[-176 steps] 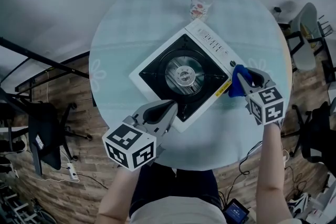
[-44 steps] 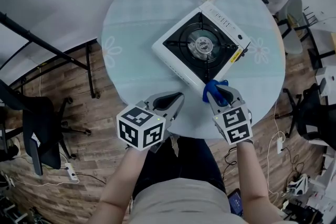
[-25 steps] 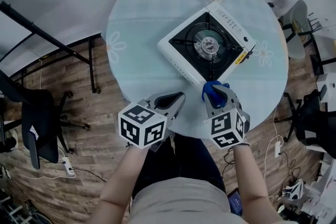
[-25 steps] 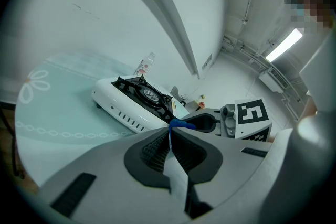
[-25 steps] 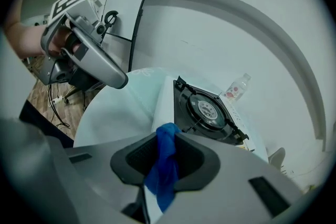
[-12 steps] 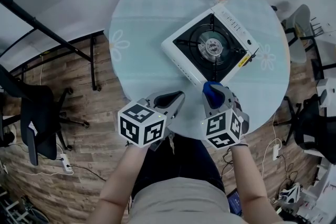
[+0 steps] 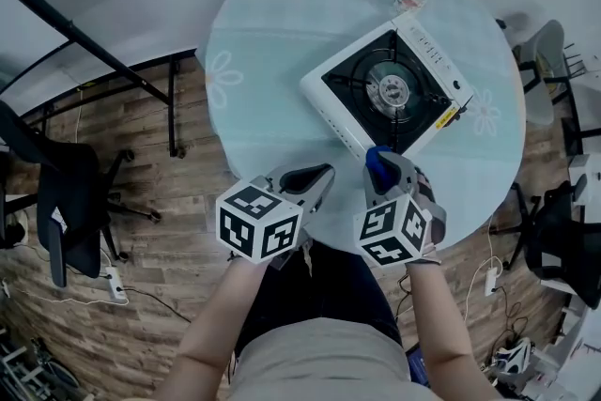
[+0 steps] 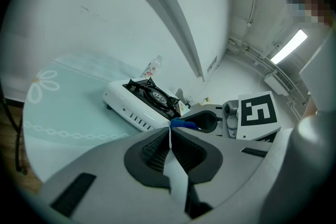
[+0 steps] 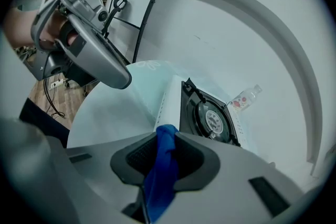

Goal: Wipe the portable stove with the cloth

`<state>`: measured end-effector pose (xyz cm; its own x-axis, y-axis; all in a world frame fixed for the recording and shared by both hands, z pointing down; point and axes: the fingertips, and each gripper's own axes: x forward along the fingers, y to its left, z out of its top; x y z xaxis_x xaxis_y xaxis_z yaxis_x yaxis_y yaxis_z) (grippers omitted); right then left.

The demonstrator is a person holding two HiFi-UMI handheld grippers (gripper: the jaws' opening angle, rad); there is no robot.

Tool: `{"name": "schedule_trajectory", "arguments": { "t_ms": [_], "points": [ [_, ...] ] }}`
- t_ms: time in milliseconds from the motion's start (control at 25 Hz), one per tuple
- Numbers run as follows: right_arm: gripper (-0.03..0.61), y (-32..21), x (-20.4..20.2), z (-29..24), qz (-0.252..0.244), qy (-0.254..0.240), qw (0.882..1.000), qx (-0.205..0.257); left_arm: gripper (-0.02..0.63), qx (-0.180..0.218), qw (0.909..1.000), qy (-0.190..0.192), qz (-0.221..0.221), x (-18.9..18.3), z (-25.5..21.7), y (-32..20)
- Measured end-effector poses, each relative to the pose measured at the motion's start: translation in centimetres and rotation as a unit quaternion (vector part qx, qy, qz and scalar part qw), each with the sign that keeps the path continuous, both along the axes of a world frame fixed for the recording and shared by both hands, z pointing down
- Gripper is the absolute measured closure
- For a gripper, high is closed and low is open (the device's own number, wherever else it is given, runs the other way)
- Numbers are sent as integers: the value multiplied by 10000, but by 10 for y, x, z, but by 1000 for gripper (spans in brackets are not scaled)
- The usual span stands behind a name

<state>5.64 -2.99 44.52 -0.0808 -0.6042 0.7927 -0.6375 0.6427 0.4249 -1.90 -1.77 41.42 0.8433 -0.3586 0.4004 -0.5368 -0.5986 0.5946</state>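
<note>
Left tool (image 7: 325, 172) with jaws together, seemingly empty; right tool (image 7: 380, 157) just beside it, jaws tight on cloth (image 9: 164, 160).

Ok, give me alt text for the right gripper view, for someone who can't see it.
The right gripper is shut on a blue cloth, facing a white portable stove on a pale table. A plastic bottle sits beyond the stove, and the left gripper hangs at upper left.

A blue cloth (image 9: 160, 173) is held pinched between the closed jaws of the right gripper (image 9: 166, 136). Just beyond, the portable stove (image 9: 207, 115) is seen on the pale round counter (image 9: 107, 113), with a plastic bottle (image 9: 243, 98) past it. The left gripper (image 9: 113, 77) is seen at upper left.
</note>
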Motion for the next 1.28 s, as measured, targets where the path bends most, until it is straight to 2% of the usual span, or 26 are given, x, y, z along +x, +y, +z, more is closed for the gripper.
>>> {"name": "schedule_trajectory", "arguments": {
  "t_ms": [1280],
  "points": [
    [482,-61,-46,1,-298,-246,9991,-147,584,-132,9996,-47,-264,-7,11,-35]
  ]
}}
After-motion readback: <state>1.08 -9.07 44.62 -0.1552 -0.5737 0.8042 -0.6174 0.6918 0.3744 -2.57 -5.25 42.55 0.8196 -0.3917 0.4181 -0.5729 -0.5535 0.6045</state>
